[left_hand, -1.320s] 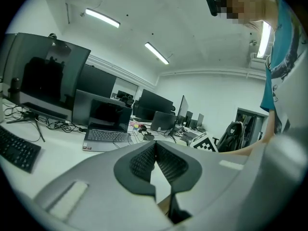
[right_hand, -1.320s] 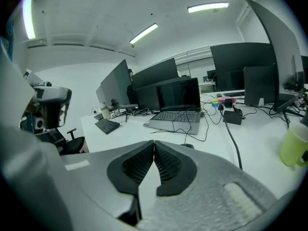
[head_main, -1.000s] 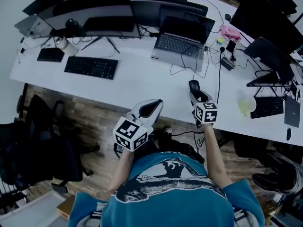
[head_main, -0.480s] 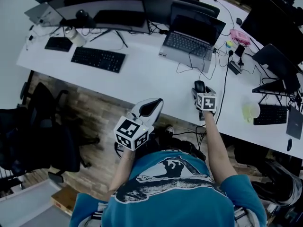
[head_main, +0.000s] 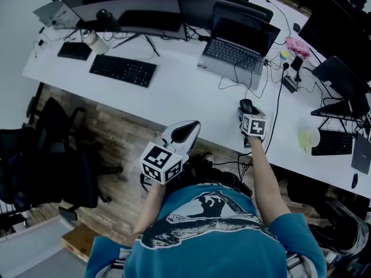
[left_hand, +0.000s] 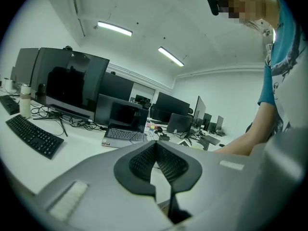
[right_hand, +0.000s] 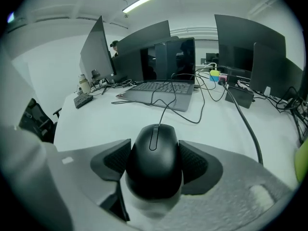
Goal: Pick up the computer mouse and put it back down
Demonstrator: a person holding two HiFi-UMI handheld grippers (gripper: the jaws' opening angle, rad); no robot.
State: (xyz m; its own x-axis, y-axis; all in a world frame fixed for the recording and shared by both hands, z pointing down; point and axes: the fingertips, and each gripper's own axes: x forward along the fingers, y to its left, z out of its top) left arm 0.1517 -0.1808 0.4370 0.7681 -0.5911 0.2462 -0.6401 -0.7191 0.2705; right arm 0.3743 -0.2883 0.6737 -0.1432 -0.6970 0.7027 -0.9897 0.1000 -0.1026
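Your left hand-held gripper hovers just off the near edge of the surface, its jaws pressed together on nothing. To the right, the computer mouse rests on the surface between the jaws of your right hand-held gripper. Those jaws have just swung wide and eased in slightly, flanking the mouse without clamping it.

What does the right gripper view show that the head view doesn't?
Right gripper view only: the scroll wheel on the mouse, which rests on the desk between the open jaws of the right gripper; they have just been closing slightly. Head view only: the left gripper and the wooden floor. Both: mouse, laptop, desk.
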